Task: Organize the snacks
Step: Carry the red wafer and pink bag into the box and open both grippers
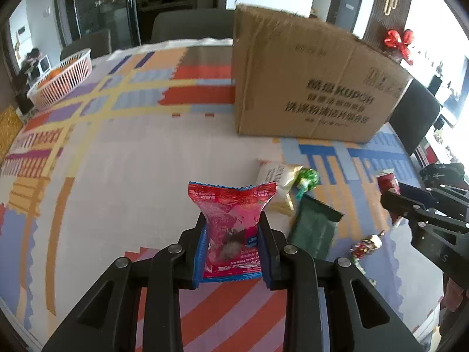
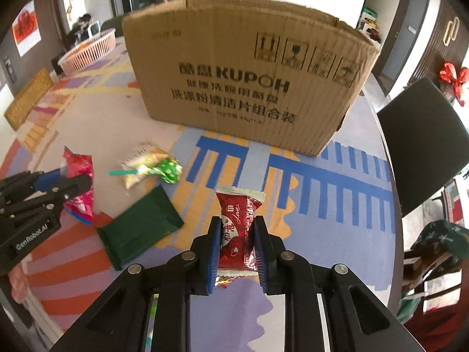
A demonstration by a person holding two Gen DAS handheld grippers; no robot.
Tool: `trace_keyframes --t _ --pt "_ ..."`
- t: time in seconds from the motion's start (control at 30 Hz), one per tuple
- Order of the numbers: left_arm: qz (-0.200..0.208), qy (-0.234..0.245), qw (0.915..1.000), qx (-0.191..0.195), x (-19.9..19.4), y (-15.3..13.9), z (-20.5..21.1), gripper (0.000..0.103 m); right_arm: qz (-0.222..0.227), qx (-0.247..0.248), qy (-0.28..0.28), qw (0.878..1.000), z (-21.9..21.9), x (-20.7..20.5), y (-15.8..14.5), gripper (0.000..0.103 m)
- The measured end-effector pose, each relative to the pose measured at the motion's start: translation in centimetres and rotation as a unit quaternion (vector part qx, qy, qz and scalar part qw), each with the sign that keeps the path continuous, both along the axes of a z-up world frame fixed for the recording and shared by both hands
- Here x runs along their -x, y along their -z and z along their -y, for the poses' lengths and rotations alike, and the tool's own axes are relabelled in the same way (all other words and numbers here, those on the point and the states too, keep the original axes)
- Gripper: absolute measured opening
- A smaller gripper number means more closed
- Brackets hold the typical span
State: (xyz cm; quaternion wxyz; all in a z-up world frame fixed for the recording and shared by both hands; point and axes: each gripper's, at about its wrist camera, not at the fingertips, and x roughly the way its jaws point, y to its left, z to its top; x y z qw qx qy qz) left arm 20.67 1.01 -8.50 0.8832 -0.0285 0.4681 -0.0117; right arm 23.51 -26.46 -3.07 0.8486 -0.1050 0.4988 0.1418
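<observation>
Blue pads of the left gripper (image 1: 233, 234) pinch a pink hawthorn pack (image 1: 231, 223), long axis along the fingers, crimped end pointing away toward the box (image 1: 310, 88). Right gripper (image 2: 237, 243) likewise clamped on a red candy (image 2: 239, 228), long axis along the fingers, top crimp toward the box too. Both snacks look lifted clear of the patterned table (image 1: 132, 146). Key relation: the box stands upright straight ahead of the right gripper, near; from the left gripper it sits ahead and off to the right, a bit farther. So the right hand is the nearer one, probably drops first. Box opening not visible from either view, only the printed side wall, so each pack likely has to go up over the rim. Between the grippers, loose on the table: green pack (image 2: 140, 228), white pack (image 2: 140, 161), green lollipop (image 2: 167, 170). White basket (image 1: 63, 77) far left, well apart.
</observation>
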Motion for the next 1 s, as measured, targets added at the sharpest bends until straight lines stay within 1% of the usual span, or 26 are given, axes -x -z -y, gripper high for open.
trace_keyframes --t 0.23,0.43,0.53,0.77,1.0 --pt "0.039 0.013 0.9991 0.008 1.1 -3.3 0.4 0.03 0.025 -0.027 0.017 0.999 0.1 0.9 -2.2 0.023" --pt "0.076 0.026 0.9966 0.019 1.6 -6.5 0.9 0.03 0.062 -0.047 0.022 0.997 0.3 1.8 -5.1 0.023" --pt "0.09 0.03 0.9952 0.023 1.6 -7.7 1.2 0.03 0.083 -0.057 0.024 0.995 0.4 2.2 -6.9 0.023" --pt "0.123 0.046 0.991 0.028 1.0 -10.5 2.1 0.03 0.119 -0.081 0.031 0.989 0.8 2.2 -10.0 0.023" --pt "0.155 0.062 0.9855 0.027 -0.3 -13.4 3.2 0.03 0.138 -0.095 0.039 0.985 1.2 1.0 -11.8 0.023"
